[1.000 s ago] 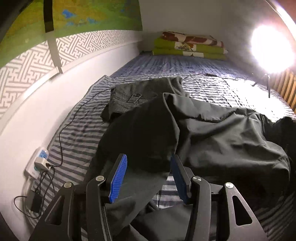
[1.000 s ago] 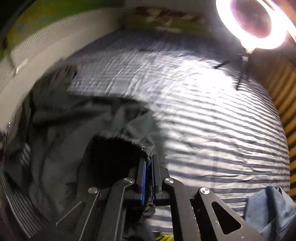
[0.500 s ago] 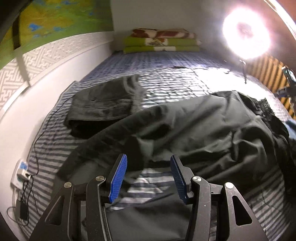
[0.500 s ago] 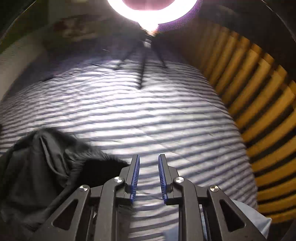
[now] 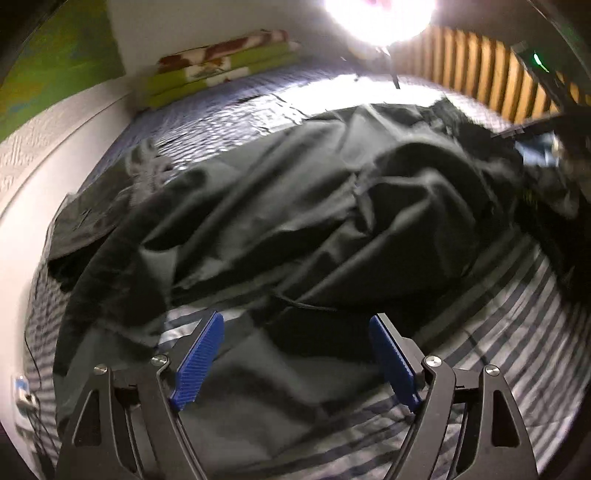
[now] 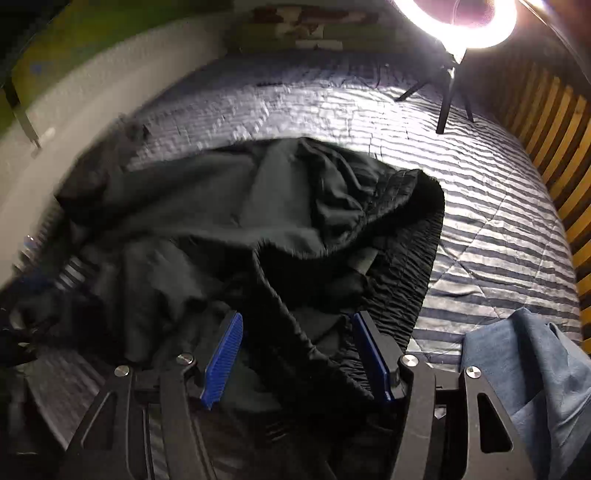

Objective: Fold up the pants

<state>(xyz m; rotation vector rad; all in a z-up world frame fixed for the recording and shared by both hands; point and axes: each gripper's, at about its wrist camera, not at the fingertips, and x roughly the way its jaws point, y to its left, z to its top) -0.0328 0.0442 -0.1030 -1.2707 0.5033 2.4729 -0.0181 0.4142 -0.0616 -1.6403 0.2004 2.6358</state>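
Observation:
Black pants [image 5: 295, 206] lie crumpled across the striped bed cover [image 5: 517, 325]. In the right wrist view the same pants [image 6: 221, 229] show their elastic waistband [image 6: 417, 280] curling on the right side. My left gripper [image 5: 297, 354] is open above the near leg fabric, its blue pads [image 5: 199, 362] wide apart with nothing between them. My right gripper [image 6: 297, 354] is open over the waist area, blue pads [image 6: 223, 358] spread, fabric lying under them but not pinched.
A second dark folded garment [image 5: 85, 221] lies at the left by the white wall. A ring light [image 6: 461, 22] on a tripod stands at the far right. Folded blankets [image 5: 218, 70] sit at the bed's head. Blue jeans [image 6: 524, 380] lie near right. Wooden slats [image 6: 554, 147] border the right.
My right gripper let go of the pants' waistband, opened wide and swung back over the pants. The left gripper opened wider and turned right. The pants now lie spread flatter.

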